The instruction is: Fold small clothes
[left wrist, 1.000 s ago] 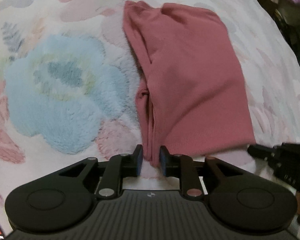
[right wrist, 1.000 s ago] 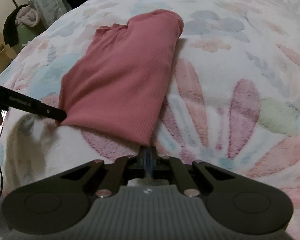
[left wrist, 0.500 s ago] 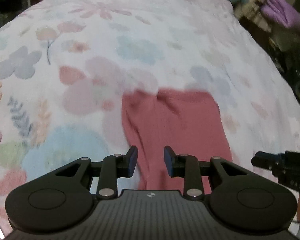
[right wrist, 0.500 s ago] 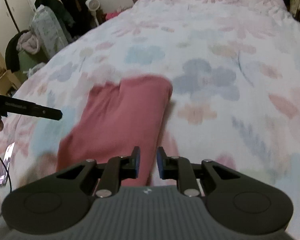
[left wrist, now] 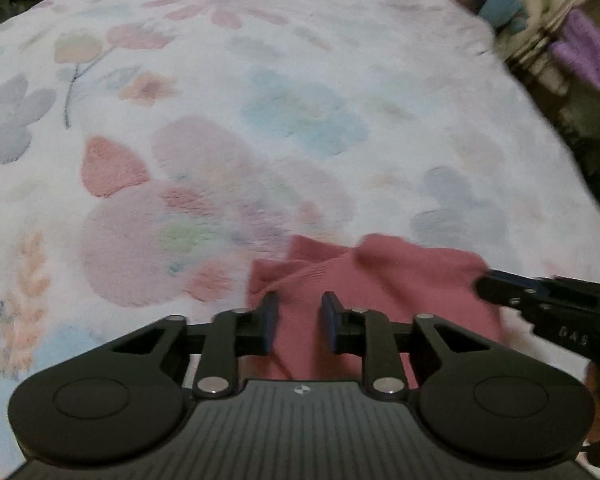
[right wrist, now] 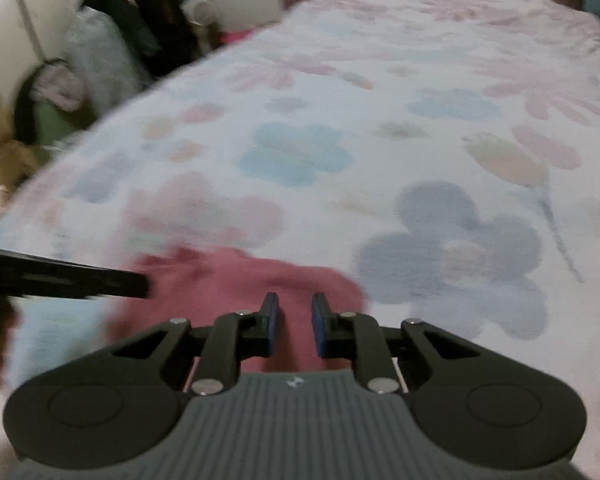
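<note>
A folded dusty-pink garment [left wrist: 384, 280] lies on the flowered blanket [left wrist: 260, 120]; it also shows in the right wrist view [right wrist: 240, 284]. My left gripper [left wrist: 299, 322] is open and empty, raised above the garment's near left part. My right gripper [right wrist: 295, 326] is open and empty, raised above the garment's right part. The right gripper's tip [left wrist: 540, 304] shows at the right edge of the left wrist view. The left gripper's finger [right wrist: 80, 276] reaches in from the left of the right wrist view. The garment's near end is hidden behind both grippers.
The blanket [right wrist: 420, 140] covers a bed. Bags and hanging clothes [right wrist: 112, 40] stand off the bed's left side. Purple fabric [left wrist: 584, 52] and soft toys [left wrist: 500, 4] lie off its right side. The views are blurred.
Both grippers let go of the garment's near edge, opened, and lifted and tilted up. The garment now lies lower in both views, flat on the blanket.
</note>
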The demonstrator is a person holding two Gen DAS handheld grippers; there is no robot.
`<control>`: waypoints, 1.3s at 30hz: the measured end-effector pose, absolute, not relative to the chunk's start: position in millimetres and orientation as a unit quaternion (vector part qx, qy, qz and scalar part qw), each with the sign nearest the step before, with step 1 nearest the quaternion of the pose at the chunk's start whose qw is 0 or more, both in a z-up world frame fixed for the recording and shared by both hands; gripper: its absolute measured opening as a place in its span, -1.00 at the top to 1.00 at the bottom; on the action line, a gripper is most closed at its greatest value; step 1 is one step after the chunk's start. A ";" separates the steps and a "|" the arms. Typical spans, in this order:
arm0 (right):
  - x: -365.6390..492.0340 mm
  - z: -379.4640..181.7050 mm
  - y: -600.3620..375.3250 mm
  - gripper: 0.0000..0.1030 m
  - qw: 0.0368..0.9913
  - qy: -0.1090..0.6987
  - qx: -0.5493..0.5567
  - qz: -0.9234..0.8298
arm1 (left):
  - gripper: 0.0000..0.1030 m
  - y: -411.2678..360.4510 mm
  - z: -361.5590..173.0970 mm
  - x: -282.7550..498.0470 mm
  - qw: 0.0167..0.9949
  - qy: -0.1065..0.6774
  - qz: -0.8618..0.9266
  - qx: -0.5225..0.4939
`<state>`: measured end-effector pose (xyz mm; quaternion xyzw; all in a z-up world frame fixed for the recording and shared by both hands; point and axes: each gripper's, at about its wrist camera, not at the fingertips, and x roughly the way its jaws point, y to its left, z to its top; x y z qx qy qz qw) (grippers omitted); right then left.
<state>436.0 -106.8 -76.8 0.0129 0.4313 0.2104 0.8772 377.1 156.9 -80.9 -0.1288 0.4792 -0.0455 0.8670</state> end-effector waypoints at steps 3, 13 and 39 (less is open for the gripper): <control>448.0 -99.0 -125.5 0.74 0.866 0.459 0.055 0.192 | 0.79 163.6 -97.0 384.0 0.861 0.492 -0.024 -0.129; 437.4 -87.6 -135.2 0.39 0.872 0.439 0.079 0.202 | 0.43 176.5 -73.4 357.0 0.880 0.444 -0.022 -0.168; 445.8 -159.4 -187.0 -0.05 0.755 0.487 0.393 0.196 | -0.13 191.2 -139.7 385.4 0.805 0.447 -0.095 -0.377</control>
